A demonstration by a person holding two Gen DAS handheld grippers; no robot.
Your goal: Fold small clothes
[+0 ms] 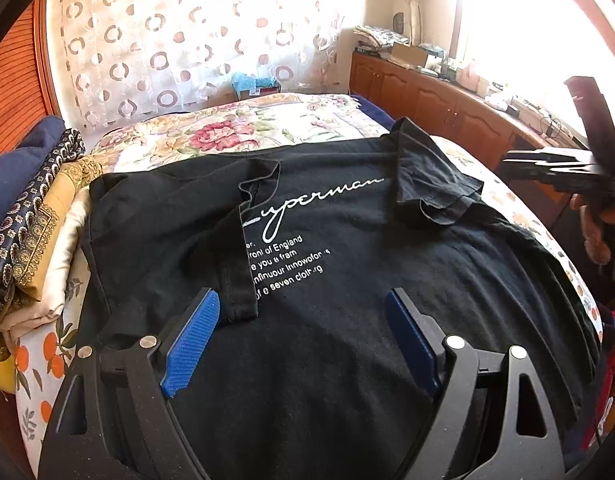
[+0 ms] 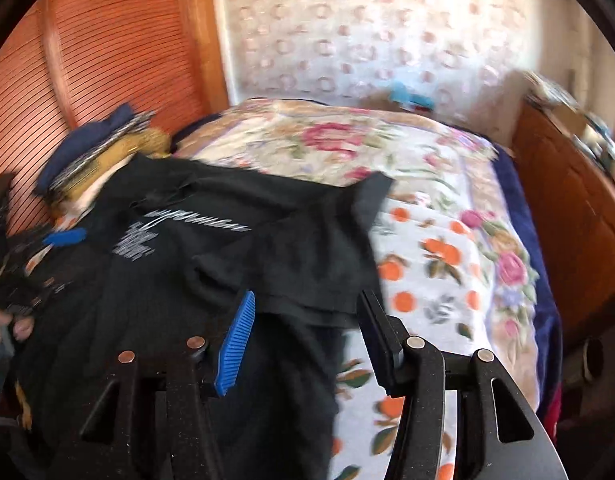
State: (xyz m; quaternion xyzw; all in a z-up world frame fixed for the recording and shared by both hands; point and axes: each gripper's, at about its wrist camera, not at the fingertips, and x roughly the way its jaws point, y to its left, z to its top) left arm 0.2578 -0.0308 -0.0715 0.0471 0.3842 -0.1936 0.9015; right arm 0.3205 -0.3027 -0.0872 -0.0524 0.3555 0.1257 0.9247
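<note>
A black T-shirt [image 1: 347,340] with white lettering lies flat on the floral bedspread [image 1: 235,128]. Both sleeves are folded inward: the left sleeve [image 1: 235,240] covers part of the print and the right sleeve [image 1: 427,184] lies across the chest. My left gripper [image 1: 303,300] hovers open just above the shirt's middle, with nothing between its blue pads. At the right edge of that view, a hand holds my right gripper [image 1: 579,172] off the shirt's side. In the blurred right wrist view, my right gripper [image 2: 307,300] stands open over the hem of the folded right sleeve [image 2: 307,264], and its pads do not press the cloth.
A stack of folded clothes [image 1: 35,216] sits at the bed's left edge by the wooden headboard [image 2: 107,40]. A wooden cabinet [image 1: 427,96] with clutter on top runs along the right under the window. A patterned curtain [image 1: 167,32] hangs behind the bed.
</note>
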